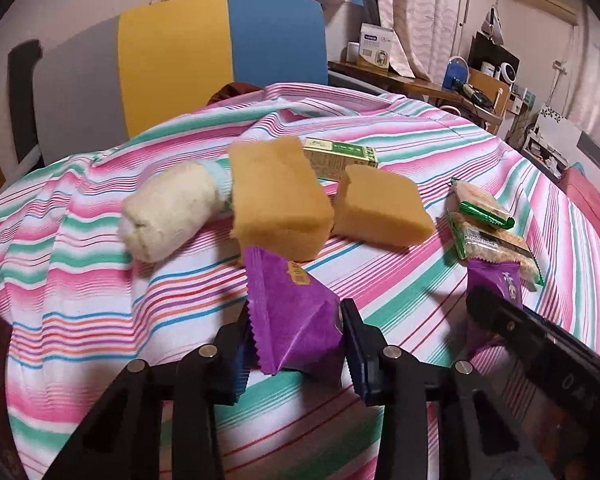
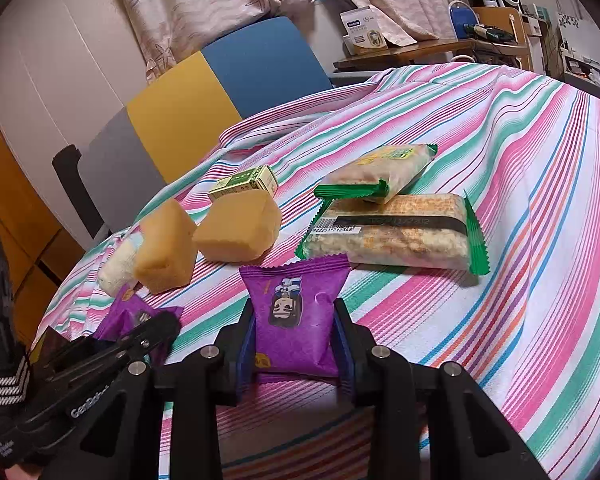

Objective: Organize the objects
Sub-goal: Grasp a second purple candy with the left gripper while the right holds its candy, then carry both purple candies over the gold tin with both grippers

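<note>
the striped cloth (image 1: 420,140) fills most of both frames, pink, green and white, with folds near the top. i cannot tell if a bench or a bed is under it. behind it, in the upper left of both views, stands a chair (image 1: 220,52) with grey, yellow and blue parts.

in the middle of the left view lie two yellow sponges (image 1: 276,200) side by side, the big one touching a rolled white towel (image 1: 168,216) on its left. a small green box (image 1: 340,156) sits just behind the sponges. to the right lie two rice snack bars (image 2: 392,236) in clear wrap with green ends, one leaning on the other.

at the bottom middle of the left view, the left hand-held gripper (image 1: 294,320) is clenched on a purple snack packet (image 1: 292,312). the packet stands tilted between the blue pads and looks squeezed, just in front of the big sponge.

at the bottom middle of the right view, the right hand-held gripper (image 2: 294,340) is clenched on a second purple snack packet (image 2: 296,312). this one has a little cartoon figure on it, upside down. it is just in front of the snack bars.
</note>
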`<act>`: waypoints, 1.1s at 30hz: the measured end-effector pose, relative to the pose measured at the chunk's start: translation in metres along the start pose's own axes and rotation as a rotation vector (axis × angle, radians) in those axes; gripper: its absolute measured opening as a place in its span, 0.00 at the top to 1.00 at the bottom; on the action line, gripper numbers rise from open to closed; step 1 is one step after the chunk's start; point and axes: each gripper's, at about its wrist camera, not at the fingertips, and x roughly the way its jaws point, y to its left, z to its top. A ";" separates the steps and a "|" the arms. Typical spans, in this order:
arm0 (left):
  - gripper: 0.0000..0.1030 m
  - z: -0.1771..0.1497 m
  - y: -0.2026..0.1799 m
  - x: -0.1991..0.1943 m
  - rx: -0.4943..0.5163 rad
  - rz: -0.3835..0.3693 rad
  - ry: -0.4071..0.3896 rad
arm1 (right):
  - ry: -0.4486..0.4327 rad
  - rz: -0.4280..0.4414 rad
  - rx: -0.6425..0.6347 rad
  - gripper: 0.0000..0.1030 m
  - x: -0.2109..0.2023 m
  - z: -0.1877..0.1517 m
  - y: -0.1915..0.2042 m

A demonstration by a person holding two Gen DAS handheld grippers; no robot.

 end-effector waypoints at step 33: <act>0.62 -0.090 0.046 -0.127 -0.283 -0.028 -0.177 | -0.054 -0.093 -0.314 0.66 -0.008 -0.013 0.057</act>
